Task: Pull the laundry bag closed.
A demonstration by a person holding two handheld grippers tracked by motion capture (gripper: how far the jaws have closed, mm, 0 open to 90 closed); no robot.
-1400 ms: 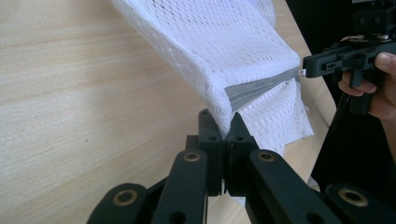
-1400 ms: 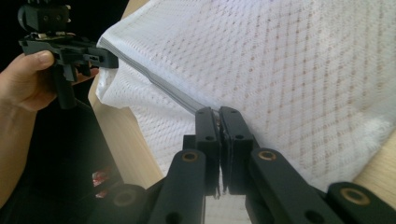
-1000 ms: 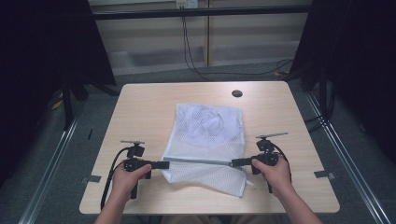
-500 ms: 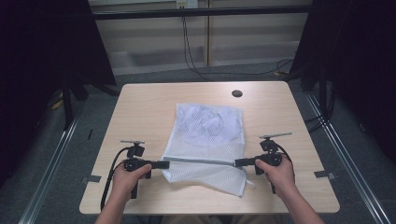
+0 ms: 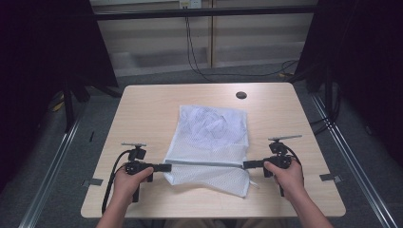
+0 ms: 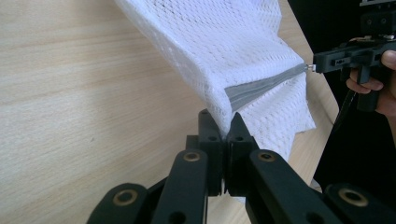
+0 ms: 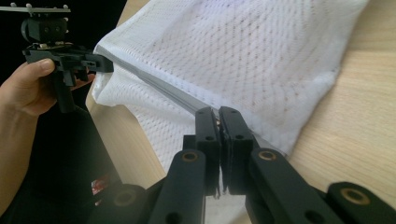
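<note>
High view: pale wooden table [image 5: 142, 114], grey floor [image 5: 47, 190].

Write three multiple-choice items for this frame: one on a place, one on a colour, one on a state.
1. Where on the table does the mesh bag lie?
A. middle
B. far left corner
C. far right corner

2. What colour is the bag's zipper strip?
A. red
B. grey
C. yellow

3. How do the left gripper and right gripper stand?
A. both open above the bag
B. one open, one shut
C. both shut on the zipper strip's ends

Answers:
1. A, the high view shows bare wood on every side of the bag.
2. B, it runs grey across white mesh.
3. C, each gripper view shows its jaws pinched together on the strip.
</note>
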